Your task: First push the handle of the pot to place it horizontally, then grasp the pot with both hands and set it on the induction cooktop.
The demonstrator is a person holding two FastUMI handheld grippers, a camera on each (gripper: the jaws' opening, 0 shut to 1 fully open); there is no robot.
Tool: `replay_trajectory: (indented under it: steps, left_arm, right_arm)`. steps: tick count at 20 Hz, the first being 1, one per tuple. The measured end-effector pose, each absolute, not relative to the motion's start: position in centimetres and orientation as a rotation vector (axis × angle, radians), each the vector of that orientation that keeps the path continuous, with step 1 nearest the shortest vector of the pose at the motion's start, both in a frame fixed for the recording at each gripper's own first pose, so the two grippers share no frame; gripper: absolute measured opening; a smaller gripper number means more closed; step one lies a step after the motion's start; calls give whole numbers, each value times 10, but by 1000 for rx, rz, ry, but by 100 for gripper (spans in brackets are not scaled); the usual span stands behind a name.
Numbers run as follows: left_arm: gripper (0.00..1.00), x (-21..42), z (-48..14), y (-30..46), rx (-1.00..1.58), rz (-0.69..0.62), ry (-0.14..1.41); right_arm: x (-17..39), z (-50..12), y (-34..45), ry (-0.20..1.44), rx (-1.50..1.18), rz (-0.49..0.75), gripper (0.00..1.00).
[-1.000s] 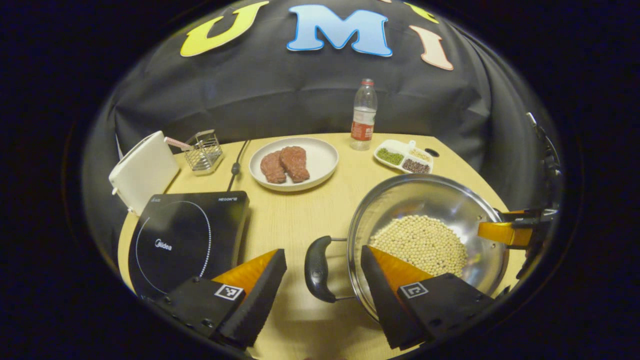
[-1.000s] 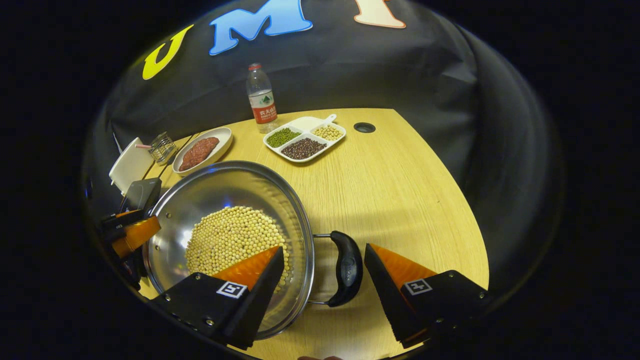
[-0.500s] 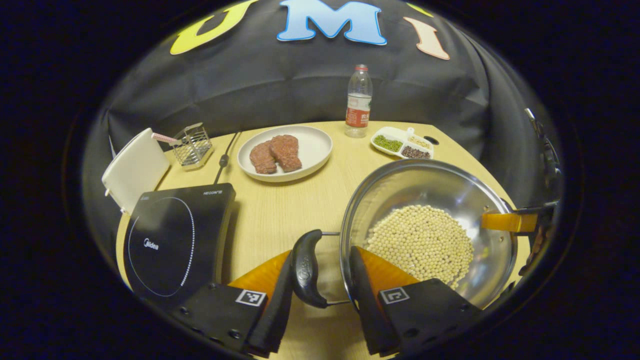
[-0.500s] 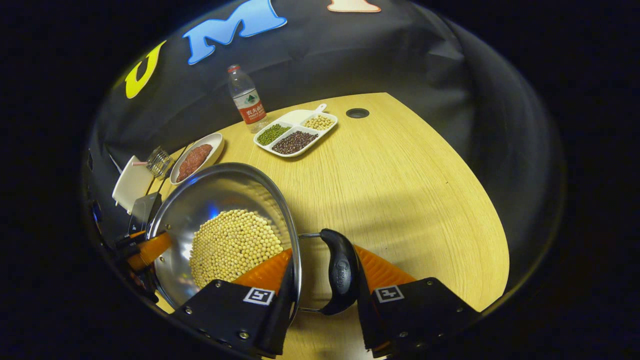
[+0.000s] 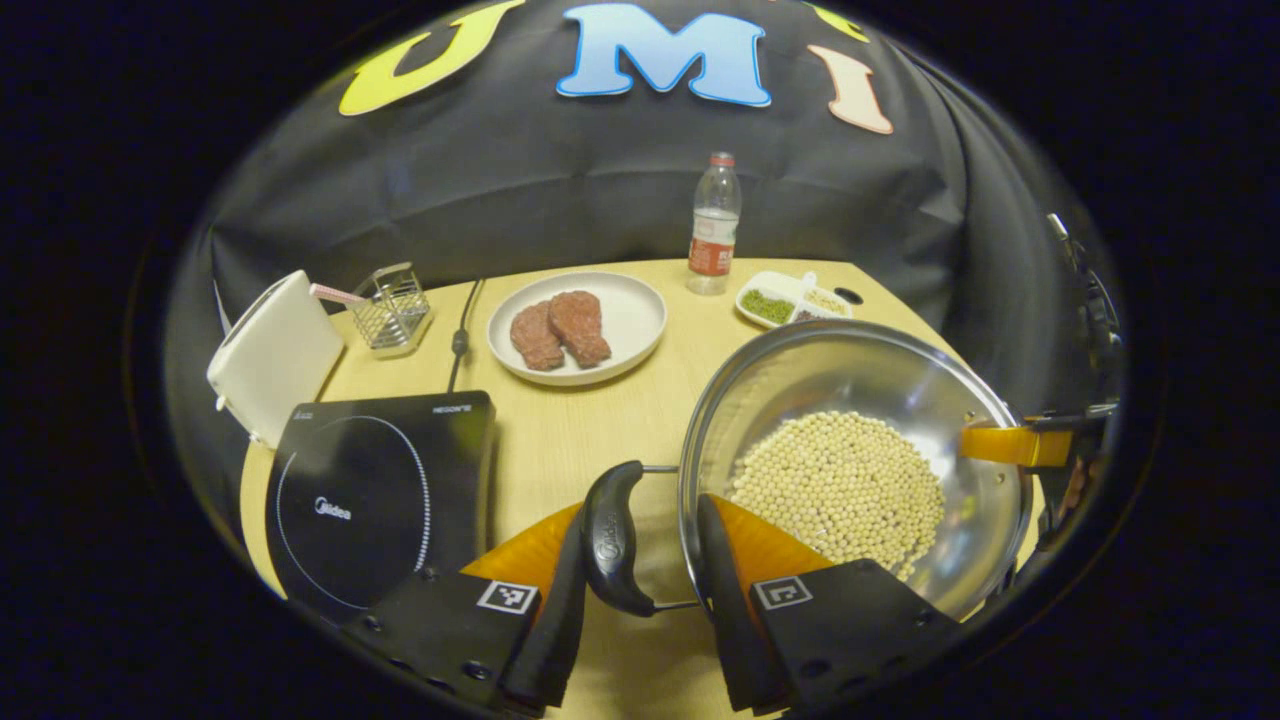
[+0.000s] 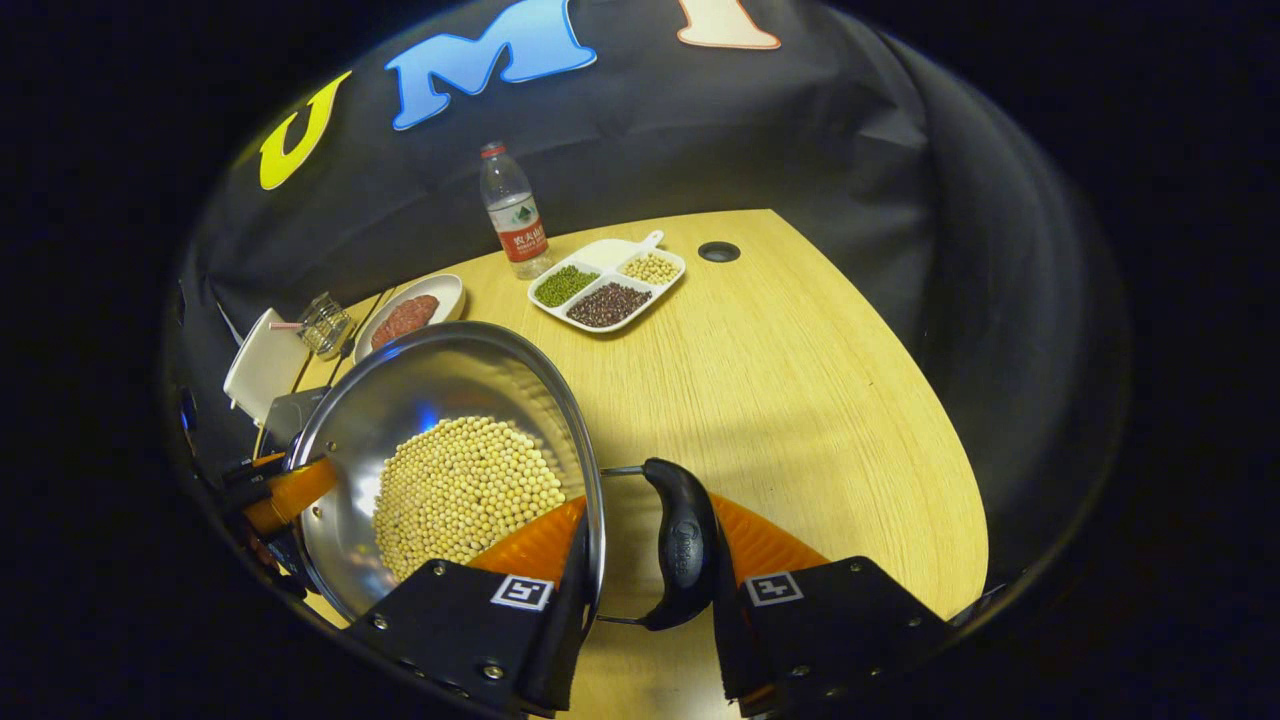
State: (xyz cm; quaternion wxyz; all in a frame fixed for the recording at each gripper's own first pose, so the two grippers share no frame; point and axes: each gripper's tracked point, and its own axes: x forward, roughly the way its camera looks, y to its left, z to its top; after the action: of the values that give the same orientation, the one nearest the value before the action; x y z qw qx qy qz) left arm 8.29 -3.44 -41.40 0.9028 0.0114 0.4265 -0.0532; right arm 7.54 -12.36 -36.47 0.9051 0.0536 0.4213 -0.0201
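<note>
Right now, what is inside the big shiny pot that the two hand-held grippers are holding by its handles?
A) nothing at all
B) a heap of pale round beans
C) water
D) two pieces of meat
B: the pot holds a heap of pale round beans, also seen in the right gripper view, while the two pieces of meat lie on a white plate farther back on the table.

Black cloth wall (image 5: pixel 560 190) is hanging behind a light wooden table (image 6: pixel 800 380); warm light is pooling on it.
</note>
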Motion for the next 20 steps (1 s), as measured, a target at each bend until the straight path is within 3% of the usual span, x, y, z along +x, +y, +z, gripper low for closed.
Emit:
replay_trajectory:
  steps: [1,3,7,10,20]
  left_arm:
    - [67,80,-404,-28,21,-113,876]
    - [60,76,-388,-12,18,-116,870]
    - [64,62,-363,31,9,-105,867]
    - [60,54,-351,68,-5,-91,863]
    - [64,37,-340,190,-19,-22,867]
  right_arm:
    - [70,-355,-116,865,110,-45,55]
    - [62,-342,-100,857,117,-45,55]
    - [50,-323,-58,851,117,-34,55]
    - [46,-313,-21,843,103,-20,55]
    - [53,-312,98,848,79,49,55]
